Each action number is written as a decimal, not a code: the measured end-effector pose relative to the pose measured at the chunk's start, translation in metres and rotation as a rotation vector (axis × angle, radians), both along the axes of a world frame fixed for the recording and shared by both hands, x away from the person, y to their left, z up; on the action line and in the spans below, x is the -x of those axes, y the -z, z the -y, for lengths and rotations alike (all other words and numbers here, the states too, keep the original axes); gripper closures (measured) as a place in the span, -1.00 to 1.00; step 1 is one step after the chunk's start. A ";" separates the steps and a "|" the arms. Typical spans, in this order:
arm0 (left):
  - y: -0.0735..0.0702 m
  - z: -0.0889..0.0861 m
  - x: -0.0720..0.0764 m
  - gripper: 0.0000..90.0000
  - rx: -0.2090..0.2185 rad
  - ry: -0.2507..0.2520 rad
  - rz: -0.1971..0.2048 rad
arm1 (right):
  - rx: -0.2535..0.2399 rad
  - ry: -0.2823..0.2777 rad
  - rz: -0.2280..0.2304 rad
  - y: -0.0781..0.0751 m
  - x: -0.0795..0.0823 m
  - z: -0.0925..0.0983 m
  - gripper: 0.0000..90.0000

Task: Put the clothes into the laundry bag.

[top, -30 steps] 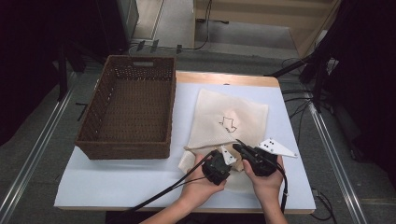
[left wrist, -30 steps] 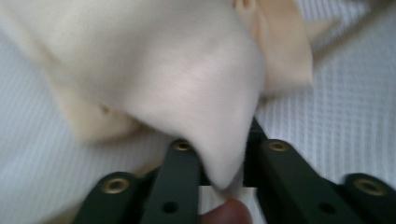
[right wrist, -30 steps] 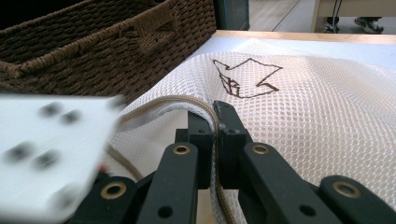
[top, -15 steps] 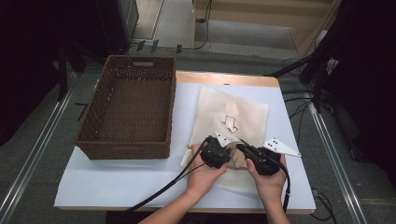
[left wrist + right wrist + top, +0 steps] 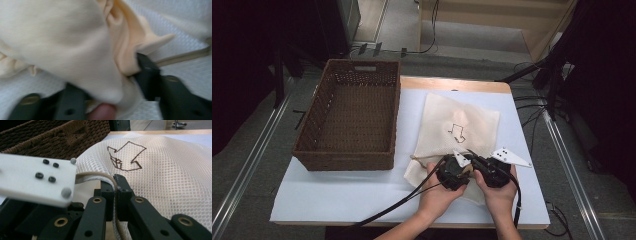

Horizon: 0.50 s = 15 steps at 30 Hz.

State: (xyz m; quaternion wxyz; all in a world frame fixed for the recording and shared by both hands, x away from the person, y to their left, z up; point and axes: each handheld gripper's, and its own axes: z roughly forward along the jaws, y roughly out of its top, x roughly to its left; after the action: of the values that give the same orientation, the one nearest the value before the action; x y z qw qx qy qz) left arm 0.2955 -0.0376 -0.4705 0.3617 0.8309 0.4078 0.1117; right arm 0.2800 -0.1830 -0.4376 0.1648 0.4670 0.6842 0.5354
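A white mesh bag (image 5: 462,120) with a drawn arrow lies on the table; in the right gripper view the mesh bag (image 5: 162,170) has its zip edge lifted. My right gripper (image 5: 475,156) (image 5: 115,182) is shut on that zip edge. Close beside it on the left, my left gripper (image 5: 463,169) (image 5: 110,82) has just been closing its jaws on a bunched cream cloth (image 5: 62,45). The cloth fills the gap between them and presses against both. A fingertip (image 5: 102,111) shows just under the cloth.
A brown wicker basket (image 5: 349,120) (image 5: 50,135) stands at the left of the table, right beside the bag. A white mat (image 5: 337,195) covers the table, whose wooden far edge (image 5: 452,84) shows. Cables trail off the near edge.
My left gripper went forward over the bag's near edge, then drew back a little towards the right gripper. The right gripper stayed put, still on the zip edge.
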 end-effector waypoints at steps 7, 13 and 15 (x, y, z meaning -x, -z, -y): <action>-0.001 0.001 -0.009 0.77 -0.007 0.003 0.015 | -0.012 0.010 -0.003 0.002 -0.001 0.006 0.95; 0.000 0.005 -0.027 0.79 -0.132 -0.135 0.169 | -0.001 0.021 -0.012 0.003 -0.001 0.003 0.95; 0.007 0.004 -0.033 0.74 -0.142 -0.202 0.215 | -0.002 0.035 -0.025 0.004 -0.002 0.004 0.95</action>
State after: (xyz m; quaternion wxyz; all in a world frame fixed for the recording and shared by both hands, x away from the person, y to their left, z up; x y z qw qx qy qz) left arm 0.3289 -0.0413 -0.4775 0.3303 0.7924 0.4395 0.2644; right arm 0.2817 -0.1874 -0.4419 0.1651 0.4856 0.6775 0.5272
